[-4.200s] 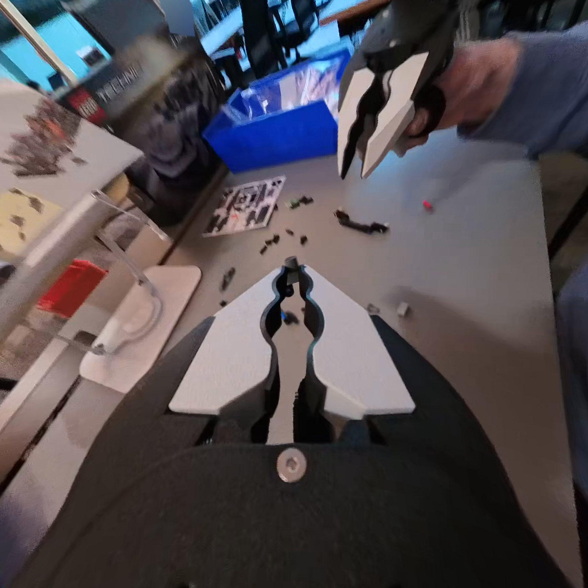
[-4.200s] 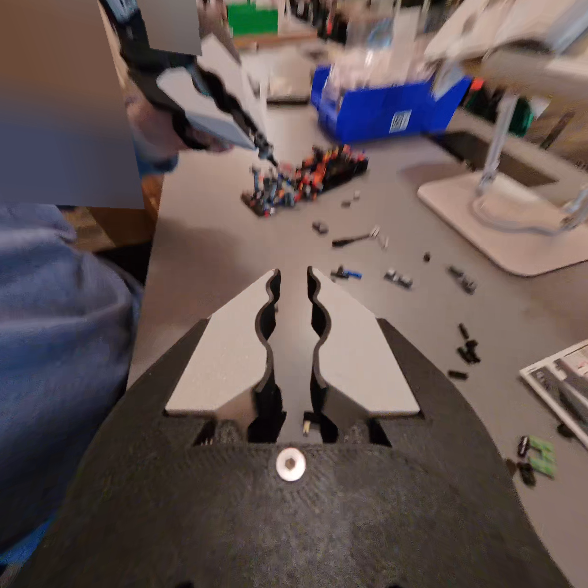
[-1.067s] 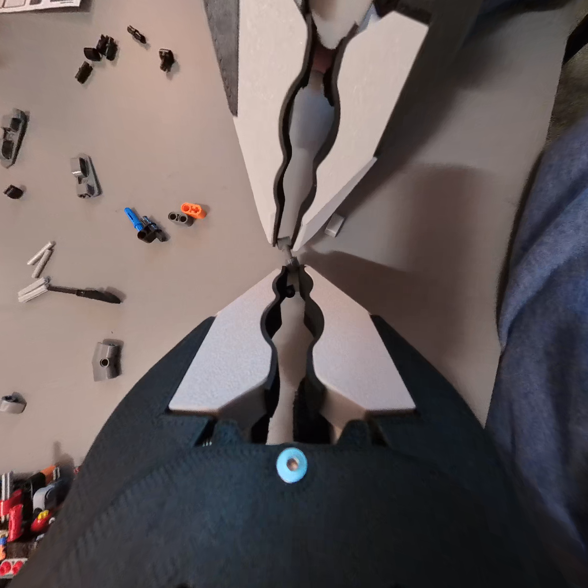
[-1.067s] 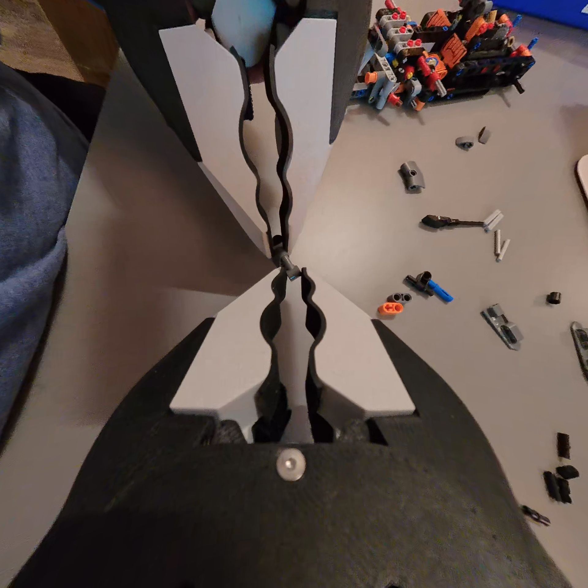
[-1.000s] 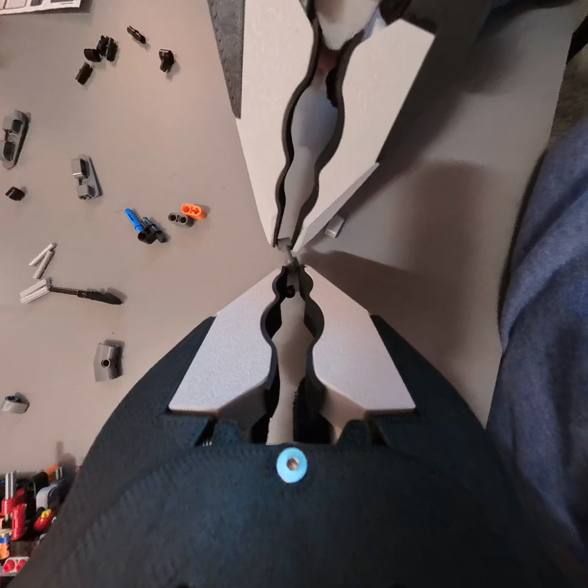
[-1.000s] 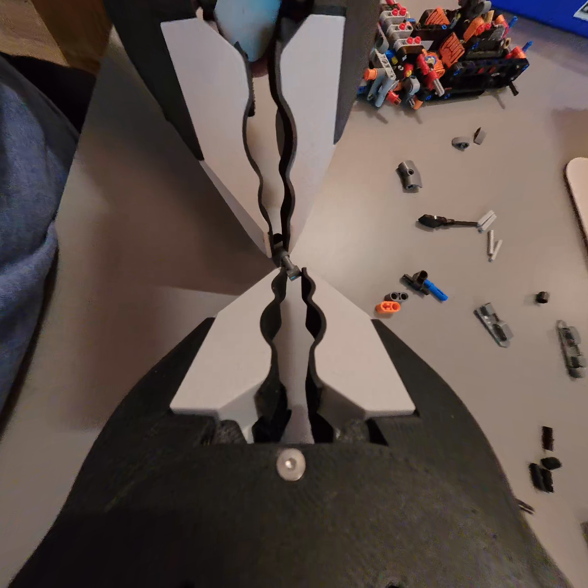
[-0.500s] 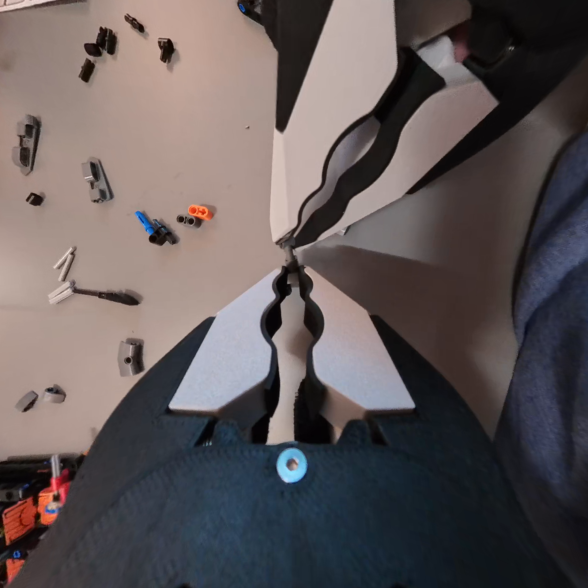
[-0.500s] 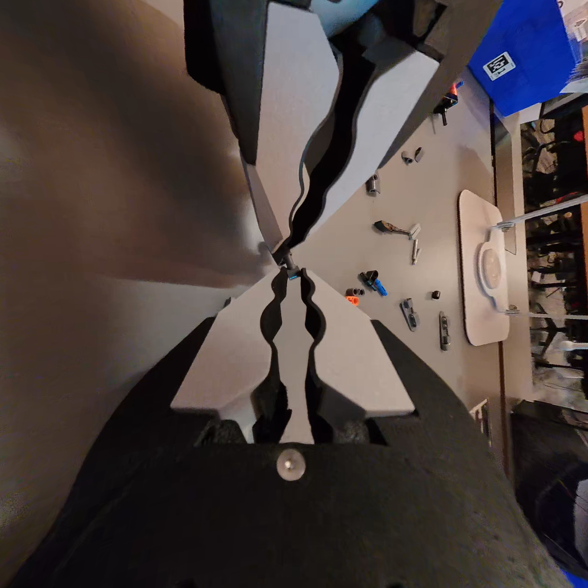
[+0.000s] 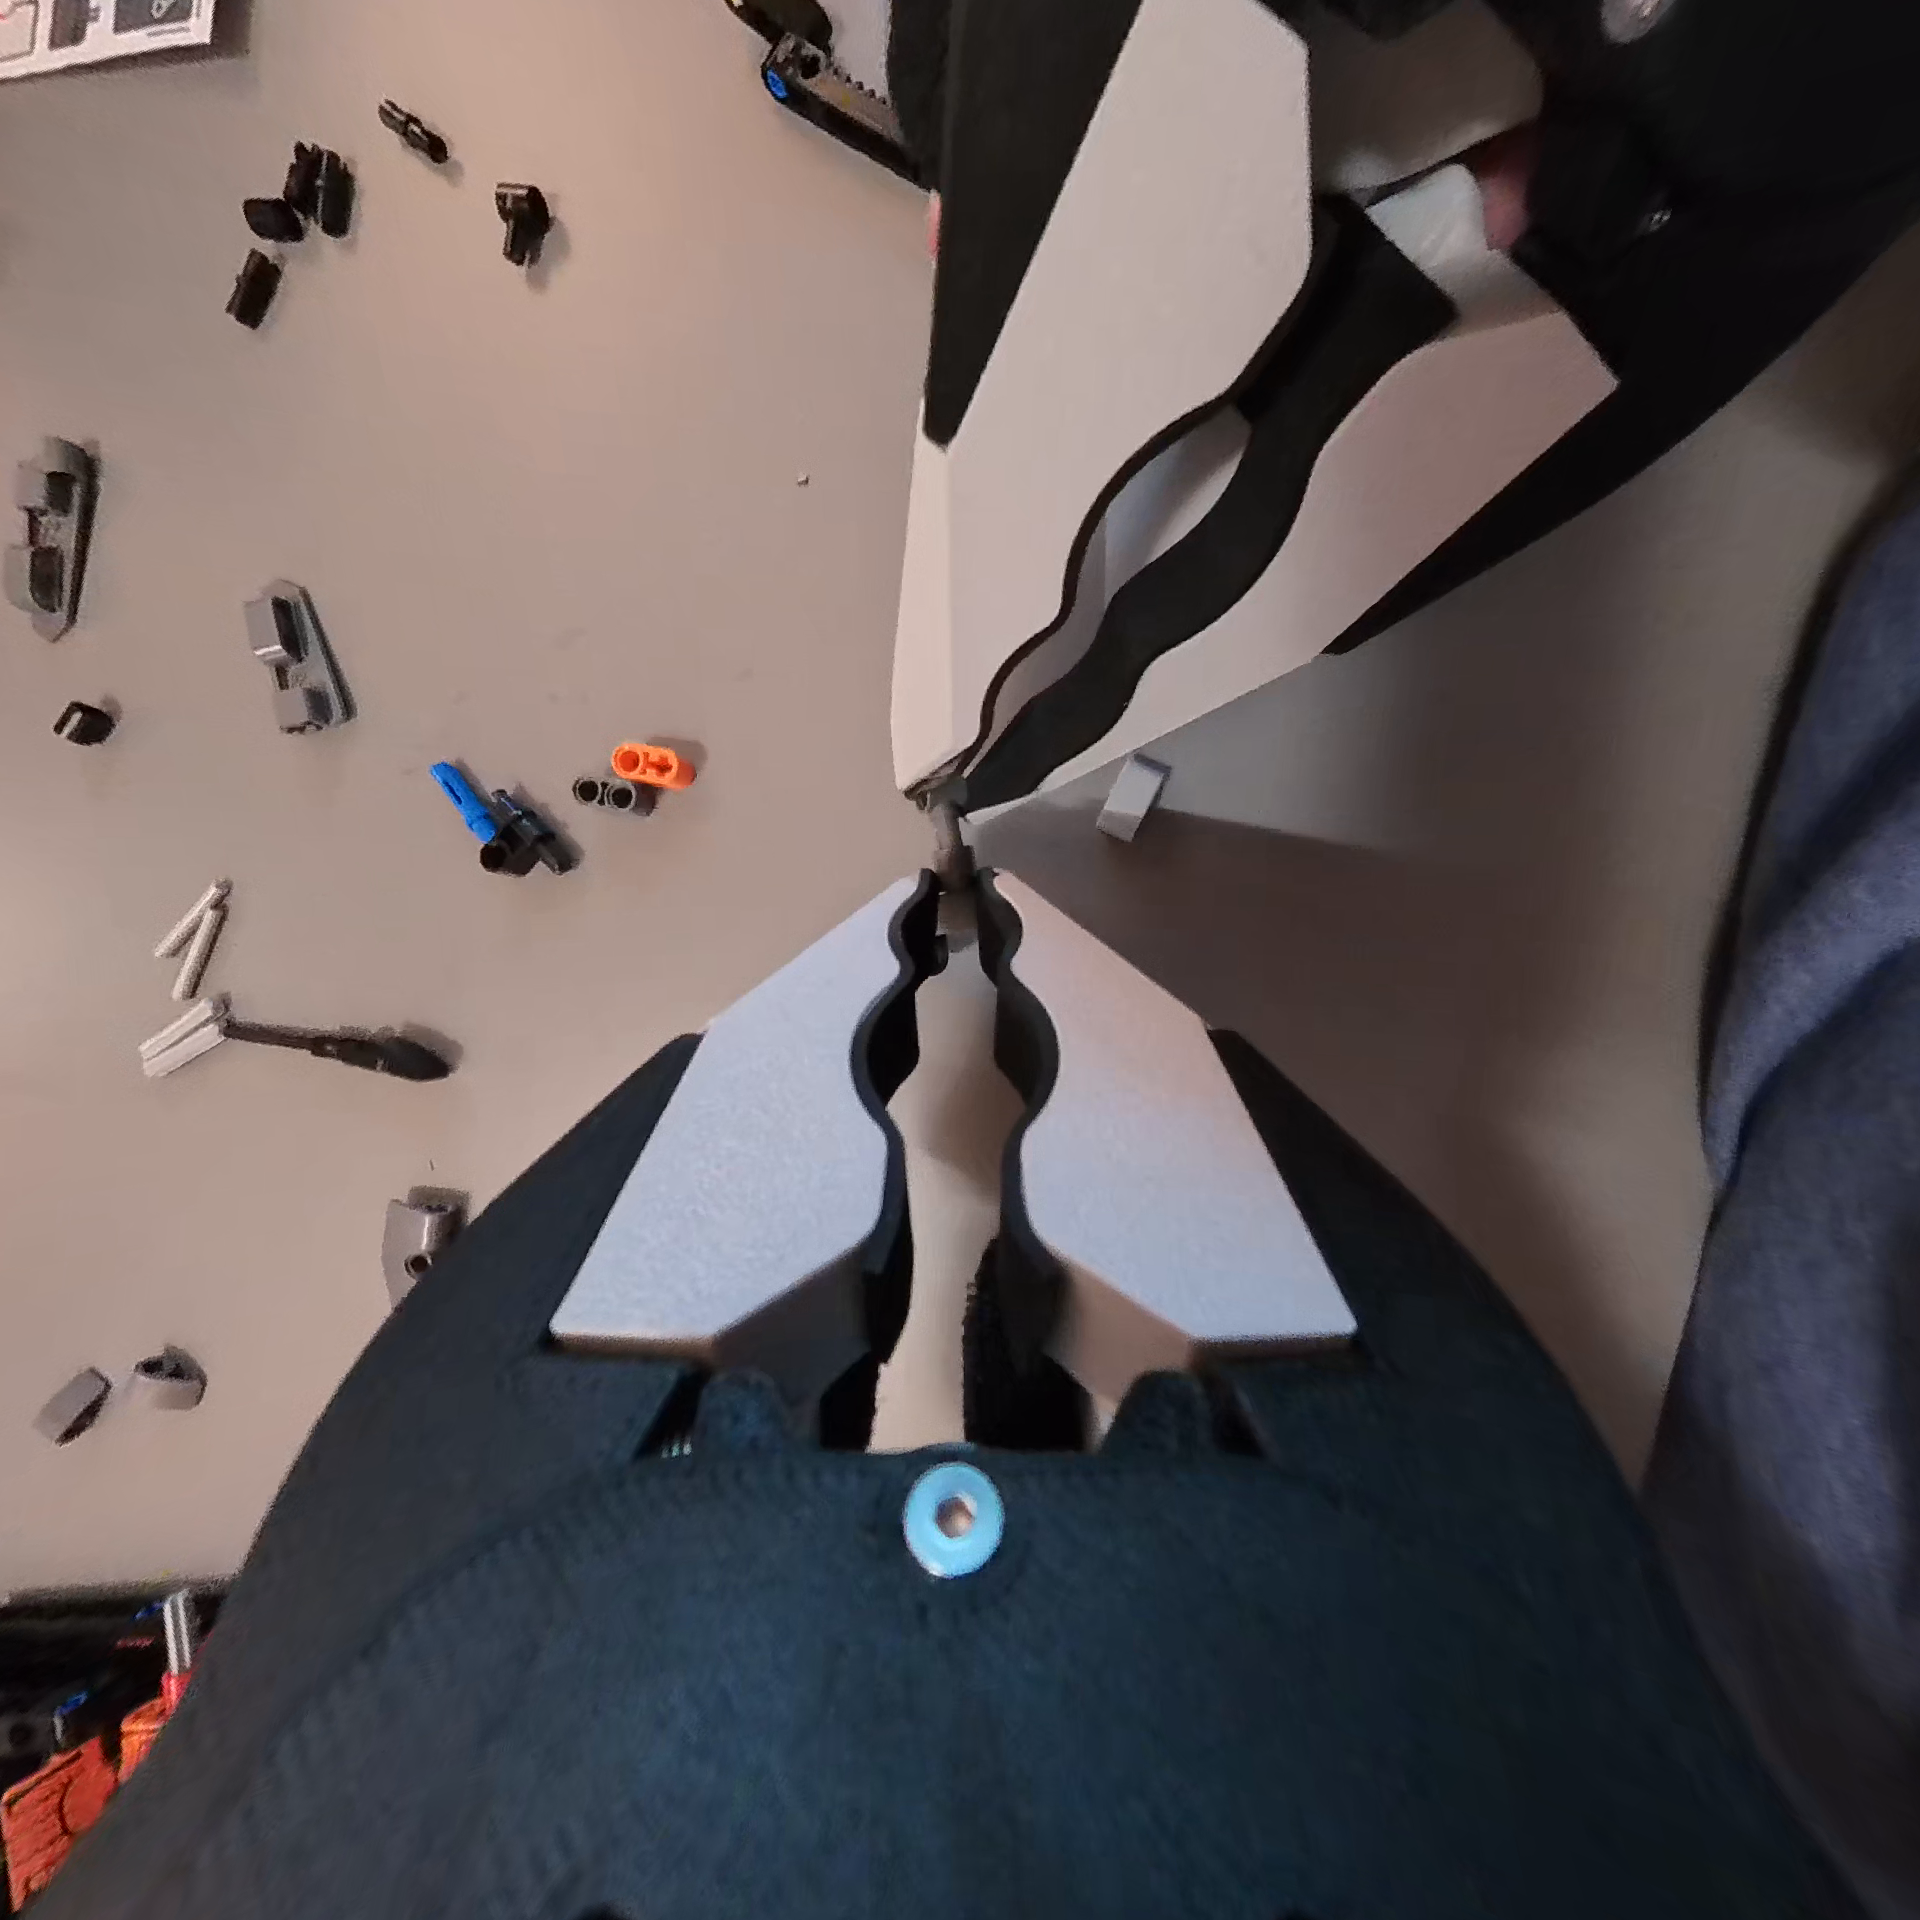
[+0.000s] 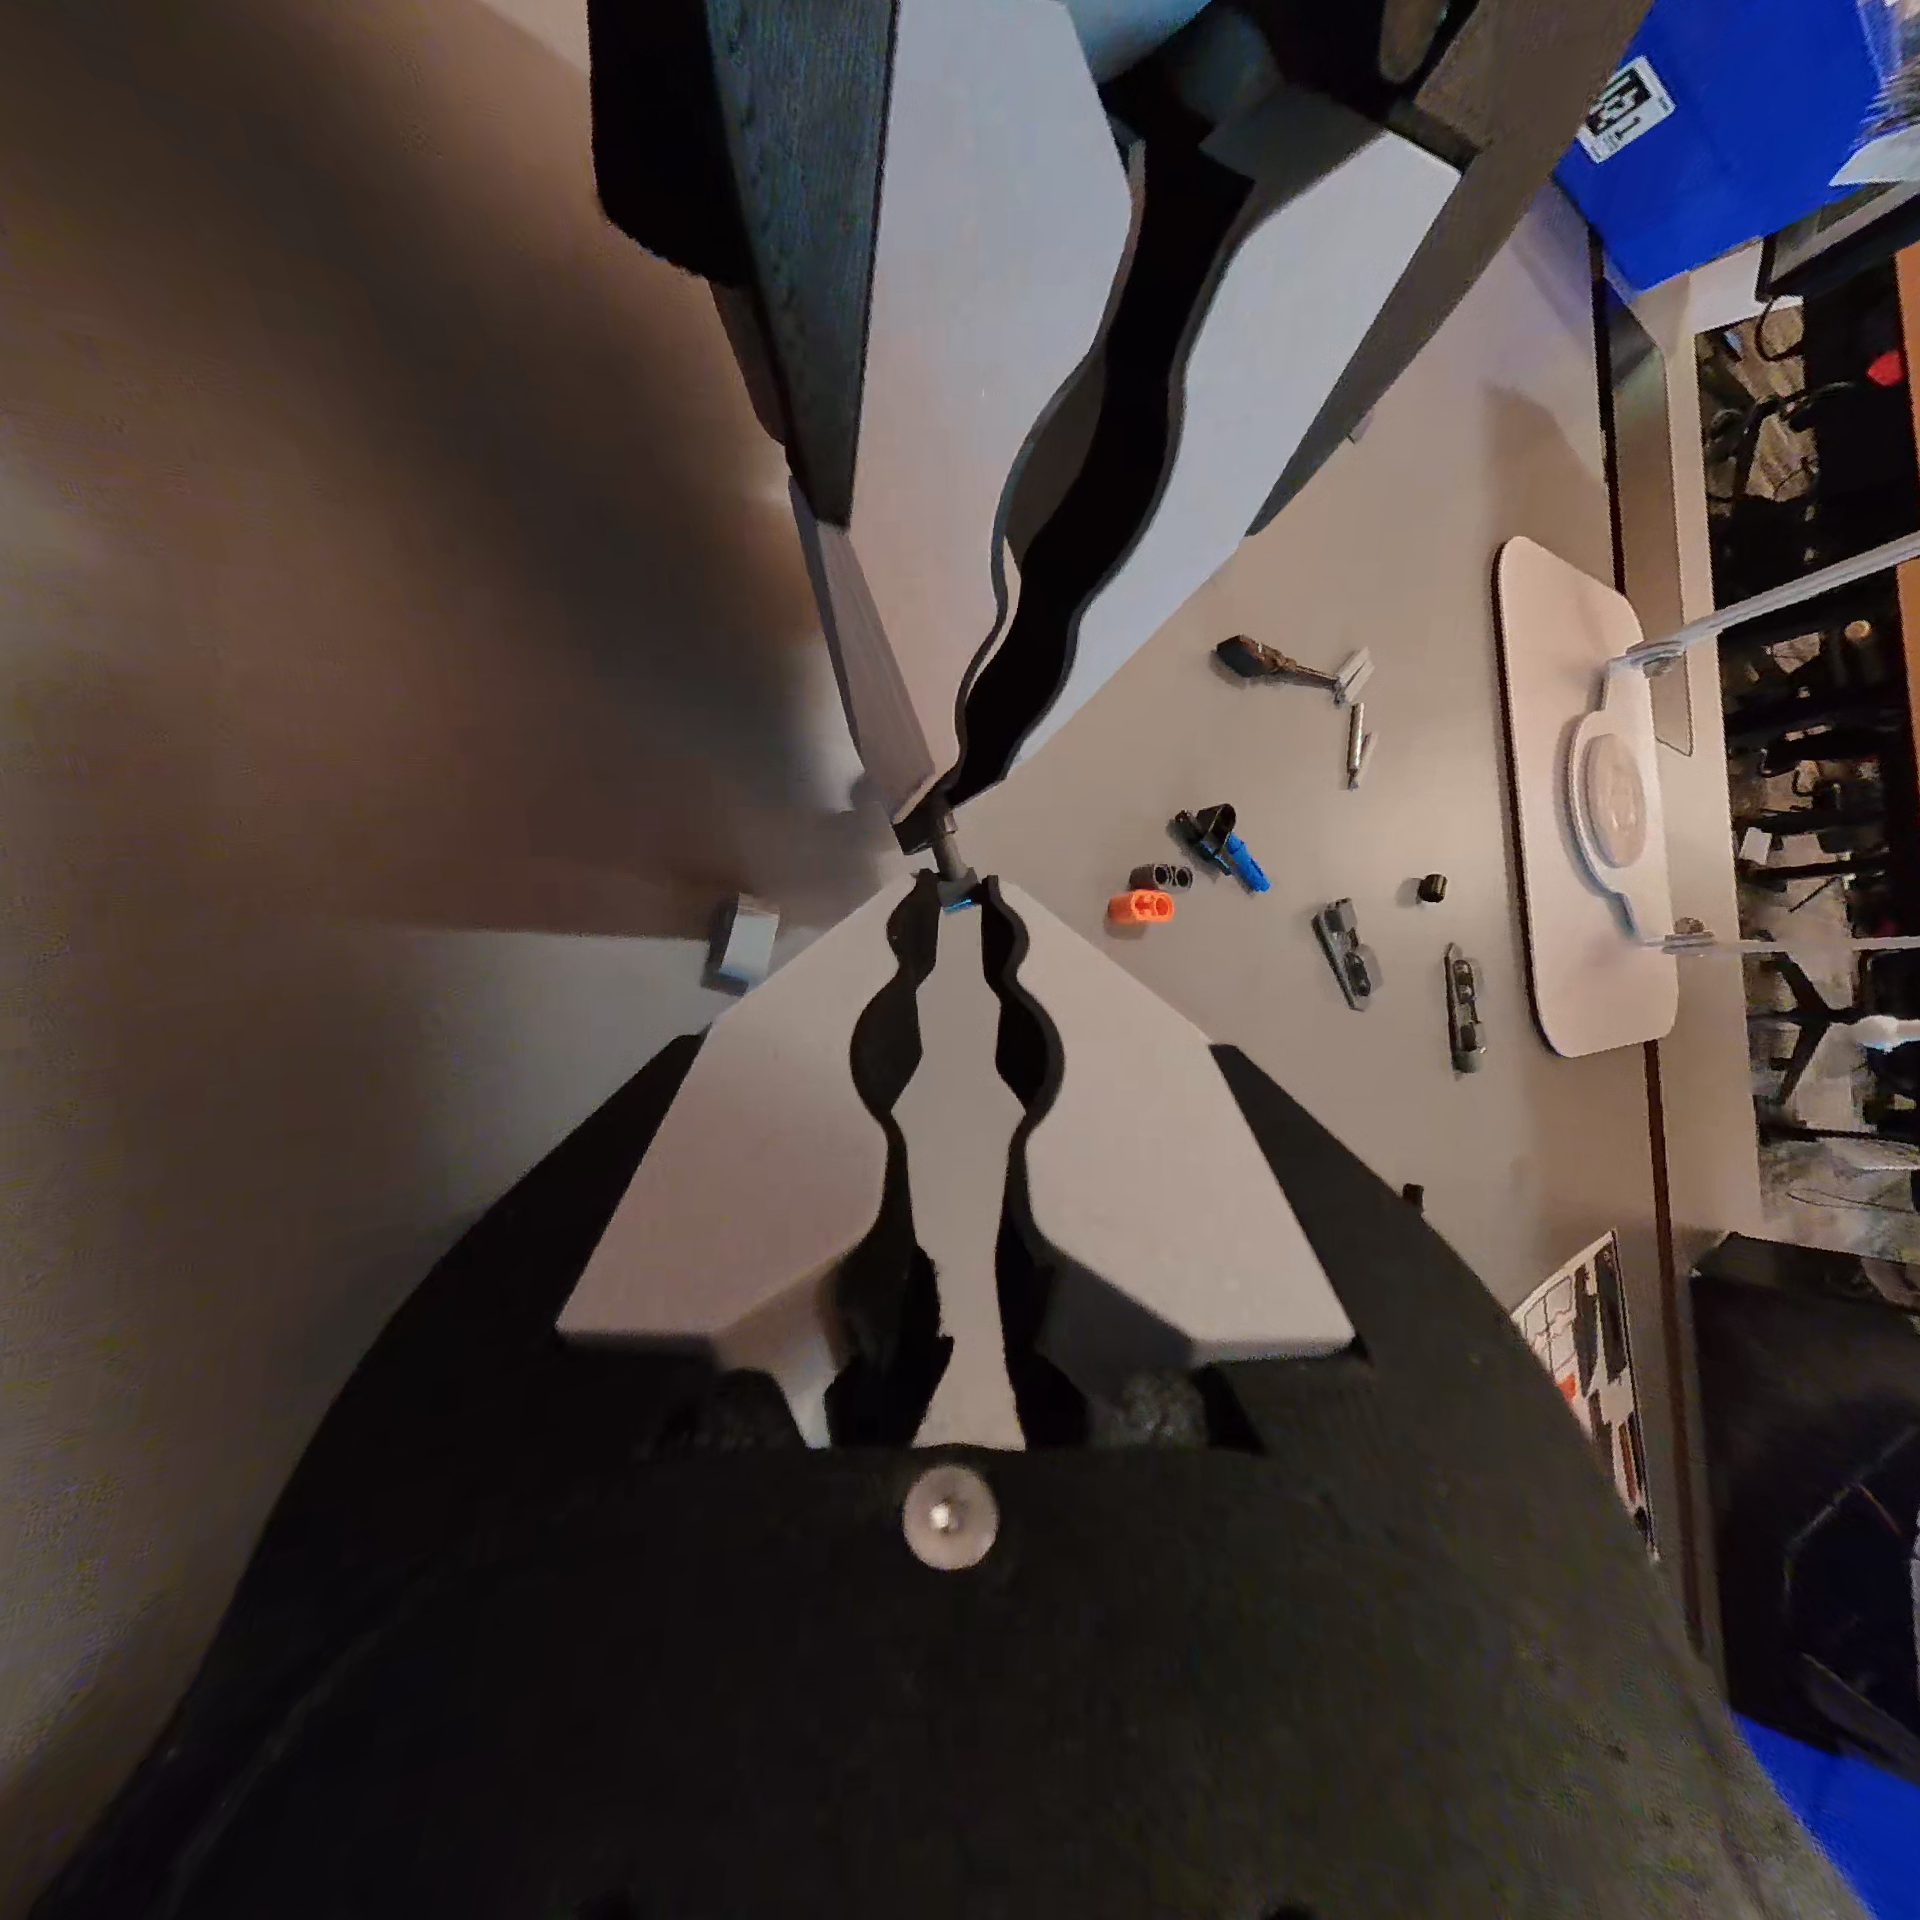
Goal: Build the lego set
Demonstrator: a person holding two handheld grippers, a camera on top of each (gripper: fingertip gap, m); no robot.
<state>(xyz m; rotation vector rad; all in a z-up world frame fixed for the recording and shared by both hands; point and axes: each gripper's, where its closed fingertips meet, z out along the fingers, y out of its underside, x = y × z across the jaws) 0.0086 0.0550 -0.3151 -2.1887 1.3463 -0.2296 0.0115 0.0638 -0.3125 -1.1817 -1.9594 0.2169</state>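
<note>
My left gripper (image 9: 954,896) is shut on a small dark grey connector (image 9: 950,847). My right gripper (image 10: 956,891) is shut on a small pin with a blue end (image 10: 956,894). The two grippers meet tip to tip above the grey table (image 9: 623,468). The pin sits in the connector (image 10: 916,831), so the two pieces bridge the gap between the tips. In the left wrist view the right gripper (image 9: 940,792) comes in from the upper right. In the right wrist view the left gripper (image 10: 927,821) comes in from above. The joint itself is tiny and partly hidden by the fingertips.
Loose parts lie on the table: an orange connector (image 9: 652,764), a blue pin in a black connector (image 9: 499,821), grey pieces (image 9: 296,655), black pins (image 9: 296,203) and a small grey brick (image 9: 1132,798). The part-built model (image 9: 62,1766) is at the lower left. A white stand base (image 10: 1579,800) and blue bin (image 10: 1714,135) stand beyond. Only a small space, under 4 cm, lies between the two pairs of fingers. My left tips are roughly 25 cm from the part-built model (image 9: 62,1766).
Earlier the grippers were apart with the right one open and empty. Over the last second they stay tip to tip while both roll, so the other gripper now appears tilted.
</note>
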